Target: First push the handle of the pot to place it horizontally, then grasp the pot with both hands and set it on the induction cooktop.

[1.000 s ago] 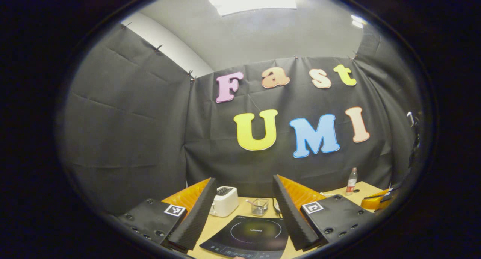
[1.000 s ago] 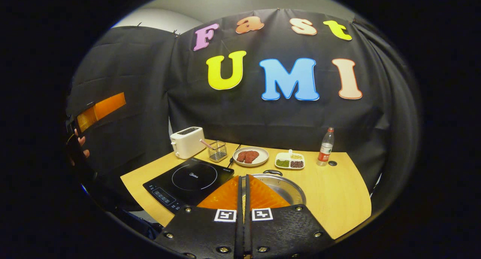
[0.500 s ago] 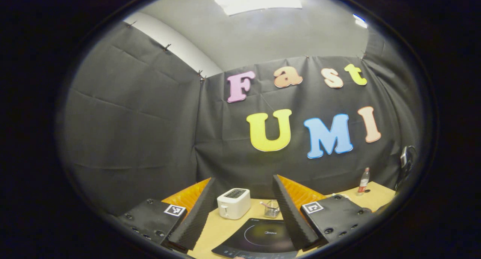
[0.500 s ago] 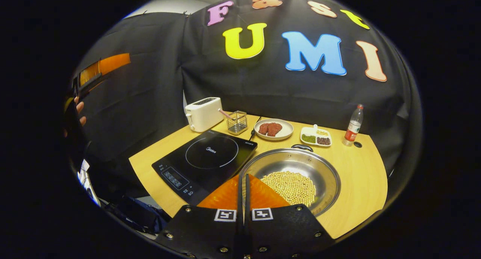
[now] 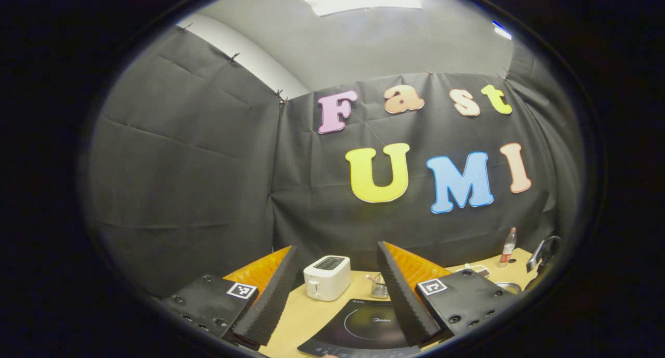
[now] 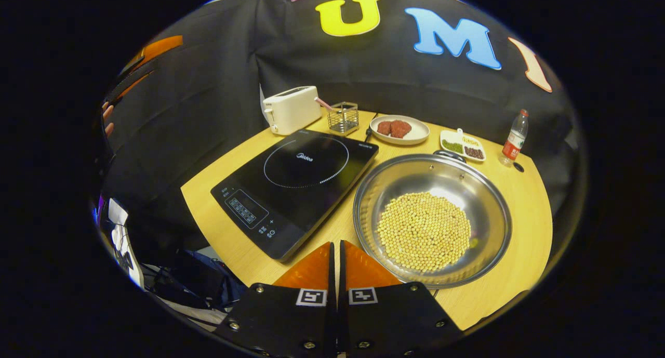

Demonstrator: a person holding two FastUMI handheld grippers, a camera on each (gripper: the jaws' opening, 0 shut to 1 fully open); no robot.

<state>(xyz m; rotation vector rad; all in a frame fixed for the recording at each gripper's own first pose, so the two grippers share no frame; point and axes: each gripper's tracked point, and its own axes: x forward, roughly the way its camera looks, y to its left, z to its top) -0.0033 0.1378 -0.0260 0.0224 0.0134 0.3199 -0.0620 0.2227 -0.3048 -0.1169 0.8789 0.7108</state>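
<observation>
Right gripper, fingers pressed together on nothing, just tipped down so I've got the pot mid-frame beside the induction cooktop, left gripper spread wide, handle push next.

Left gripper: sits at the bottom of the left gripper view, fingers spread wide with a clear gap between them, nothing held. Camera tilted up; the fingers point toward the upper-middle of the frame.

Right gripper: at bottom centre of the right gripper view, fingers pressed together with only a thin slit between, nothing caught in them. It is angled downward.

In the right gripper view the left gripper also appears far off at the upper left edge, raised high, with fingertips of the hand that holds it just below. Its opening is hard to judge from there.
</observation>
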